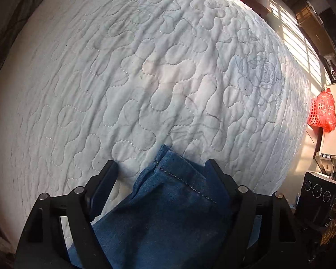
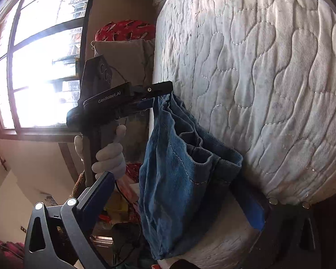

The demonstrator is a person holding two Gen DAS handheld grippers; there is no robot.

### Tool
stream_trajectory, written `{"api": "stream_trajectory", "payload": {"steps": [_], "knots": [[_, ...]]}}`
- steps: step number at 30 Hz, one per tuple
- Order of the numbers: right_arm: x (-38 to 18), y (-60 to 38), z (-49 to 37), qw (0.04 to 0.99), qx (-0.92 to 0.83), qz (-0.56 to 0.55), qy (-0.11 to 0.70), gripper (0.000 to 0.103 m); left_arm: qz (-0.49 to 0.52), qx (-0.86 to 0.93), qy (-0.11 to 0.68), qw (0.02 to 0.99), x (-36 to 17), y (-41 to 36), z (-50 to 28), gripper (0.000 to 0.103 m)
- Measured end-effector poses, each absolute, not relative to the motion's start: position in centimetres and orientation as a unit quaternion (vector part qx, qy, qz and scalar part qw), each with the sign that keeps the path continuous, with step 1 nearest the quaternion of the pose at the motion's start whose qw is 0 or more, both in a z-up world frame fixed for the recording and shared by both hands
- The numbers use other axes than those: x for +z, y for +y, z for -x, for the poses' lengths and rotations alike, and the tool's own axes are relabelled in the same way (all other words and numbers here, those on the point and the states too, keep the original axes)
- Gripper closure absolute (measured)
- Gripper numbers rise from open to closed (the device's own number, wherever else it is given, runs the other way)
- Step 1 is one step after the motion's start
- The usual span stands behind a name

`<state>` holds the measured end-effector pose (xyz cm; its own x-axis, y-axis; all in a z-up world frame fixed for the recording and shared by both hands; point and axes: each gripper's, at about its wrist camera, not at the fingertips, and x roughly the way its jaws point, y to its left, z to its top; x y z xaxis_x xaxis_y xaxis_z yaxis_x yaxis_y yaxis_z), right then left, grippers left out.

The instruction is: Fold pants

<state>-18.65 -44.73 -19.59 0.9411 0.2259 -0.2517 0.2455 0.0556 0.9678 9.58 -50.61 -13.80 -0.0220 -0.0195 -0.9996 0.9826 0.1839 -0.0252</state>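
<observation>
The blue denim pants point(image 1: 174, 206) lie between the fingers of my left gripper point(image 1: 161, 168), with a hemmed edge poking forward over the white quilted bed point(image 1: 145, 78). The left jaws stand fairly wide with cloth between them. In the right wrist view the pants point(image 2: 179, 179) hang bunched beside the bed point(image 2: 268, 78), one edge at the tip of the left gripper point(image 2: 159, 89), another against my right gripper's point(image 2: 174, 190) right finger point(image 2: 253, 210). The right jaws stand wide apart around the cloth.
A red basket with a red bag point(image 1: 322, 112) hangs at the bed's right side. A bright window point(image 2: 40, 67) and a shelf with red cushions point(image 2: 125, 31) and a grey pillow point(image 2: 123, 60) stand beyond the bed. Clutter lies on the floor below.
</observation>
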Motion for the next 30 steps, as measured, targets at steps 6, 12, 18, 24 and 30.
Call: {"api": "stream_trajectory", "payload": {"steps": [6,12,18,24,30], "knots": [[-20.6,-45.3,20.0,0.659,-0.049,-0.724,0.197,0.048,-0.434,-0.47,0.544,0.544,-13.2,-50.0,-7.9,0.067],[-18.6,-45.2,19.1,0.711,-0.06,-0.658,0.238,0.091,-0.395,-0.463,0.542,0.579,-11.6,-47.5,-9.1,0.082],[-16.5,-44.7,17.1,0.768,-0.076,-0.569,0.283,0.095,-0.34,-0.447,0.564,0.605,-10.4,-45.8,-9.9,0.084],[-12.8,-43.4,16.4,0.814,-0.071,-0.499,0.29,0.095,-0.305,-0.444,0.563,0.627,-7.8,-43.4,-10.7,0.084],[-8.2,-39.9,14.0,0.864,-0.033,-0.406,0.295,0.095,-0.25,-0.423,0.572,0.657,-5.3,-38.6,-13.5,0.084]]}}
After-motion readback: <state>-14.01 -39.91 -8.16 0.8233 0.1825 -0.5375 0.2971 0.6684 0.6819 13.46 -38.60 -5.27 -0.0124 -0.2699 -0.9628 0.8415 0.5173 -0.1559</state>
